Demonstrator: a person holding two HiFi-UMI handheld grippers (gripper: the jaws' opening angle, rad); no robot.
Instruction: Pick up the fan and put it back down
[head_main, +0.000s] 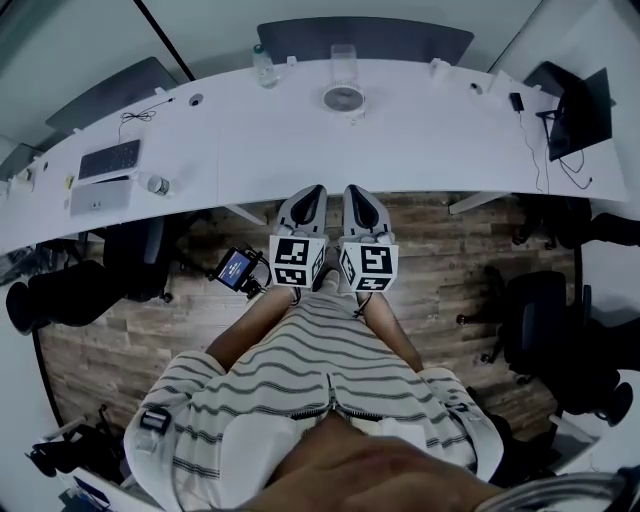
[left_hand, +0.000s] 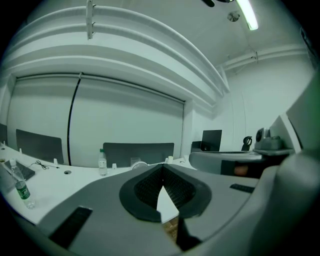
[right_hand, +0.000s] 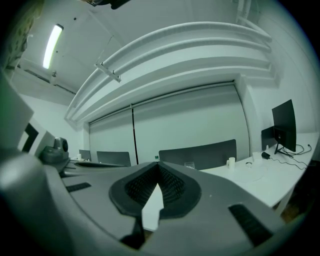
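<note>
Fan (head_main: 343, 98) stands near the far edge of the long curved white surface (head_main: 430, 140), a clear cup (head_main: 343, 60) and a water bottle (head_main: 263, 68) behind it. Left tool (head_main: 312, 192) and right tool (head_main: 356, 192), both clenched and empty, hover side by side at the near edge, above the wood floor (head_main: 440, 260). A monitor (head_main: 580, 115) occupies the right end and a keyboard (head_main: 108, 159) the left.

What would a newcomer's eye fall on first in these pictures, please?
First, the left gripper and right gripper, held side by side mid-picture in the head view, jaws together and empty, aimed at the long curved white table. Straight ahead on it stands the small round fan, a glass just behind it and a bottle to its left.
</note>
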